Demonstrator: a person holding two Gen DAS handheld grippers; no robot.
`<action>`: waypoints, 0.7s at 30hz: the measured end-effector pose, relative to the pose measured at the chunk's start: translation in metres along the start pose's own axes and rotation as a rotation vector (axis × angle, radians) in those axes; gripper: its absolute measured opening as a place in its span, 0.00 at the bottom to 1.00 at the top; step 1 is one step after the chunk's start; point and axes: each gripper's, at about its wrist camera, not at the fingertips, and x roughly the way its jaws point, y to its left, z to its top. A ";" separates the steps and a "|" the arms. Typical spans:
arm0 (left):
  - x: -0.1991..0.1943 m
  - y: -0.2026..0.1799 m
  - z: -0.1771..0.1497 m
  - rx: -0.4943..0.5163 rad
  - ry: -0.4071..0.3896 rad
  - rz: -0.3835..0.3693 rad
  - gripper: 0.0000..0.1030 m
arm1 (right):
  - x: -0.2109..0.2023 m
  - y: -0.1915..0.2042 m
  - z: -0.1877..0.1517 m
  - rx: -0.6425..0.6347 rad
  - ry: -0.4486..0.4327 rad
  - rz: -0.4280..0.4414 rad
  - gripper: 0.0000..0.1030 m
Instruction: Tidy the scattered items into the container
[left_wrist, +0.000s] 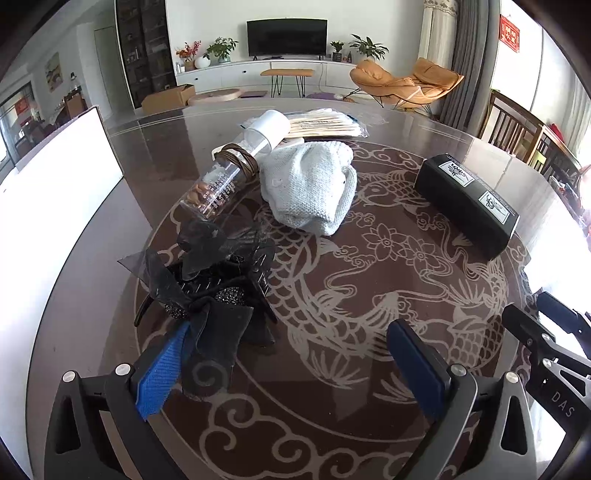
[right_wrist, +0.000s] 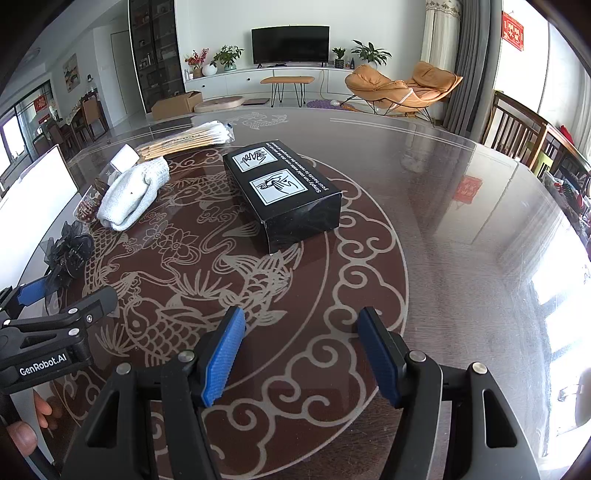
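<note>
My left gripper (left_wrist: 288, 365) stands open, low over the patterned table. A black hair clip with a gauze bow (left_wrist: 210, 295) lies against its left finger pad (left_wrist: 159, 373), not between the fingers. Beyond the clip lie a clear bottle of nuts with a white cap (left_wrist: 236, 166), a pale blue knitted cloth (left_wrist: 310, 184), a packet of wooden sticks (left_wrist: 325, 123) and a black box (left_wrist: 465, 203). A white container (left_wrist: 55, 177) stands at the left edge. My right gripper (right_wrist: 301, 354) is open and holds nothing, short of the black box (right_wrist: 284, 192).
The round table (right_wrist: 443, 221) has a glossy top with bare surface to the right. Wooden chairs (right_wrist: 517, 129) stand at its far right rim. A hand (right_wrist: 26, 435) holds the left gripper (right_wrist: 70, 291) at the lower left of the right wrist view.
</note>
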 end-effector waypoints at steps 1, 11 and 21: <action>0.000 0.000 0.001 0.001 0.000 0.001 1.00 | 0.000 0.000 0.000 0.000 0.000 0.000 0.63; 0.000 0.000 0.001 0.000 0.001 0.001 1.00 | 0.001 0.000 -0.001 0.000 0.000 0.000 0.63; -0.001 0.000 0.001 0.000 0.001 0.002 1.00 | 0.001 0.000 -0.001 0.001 0.000 0.000 0.63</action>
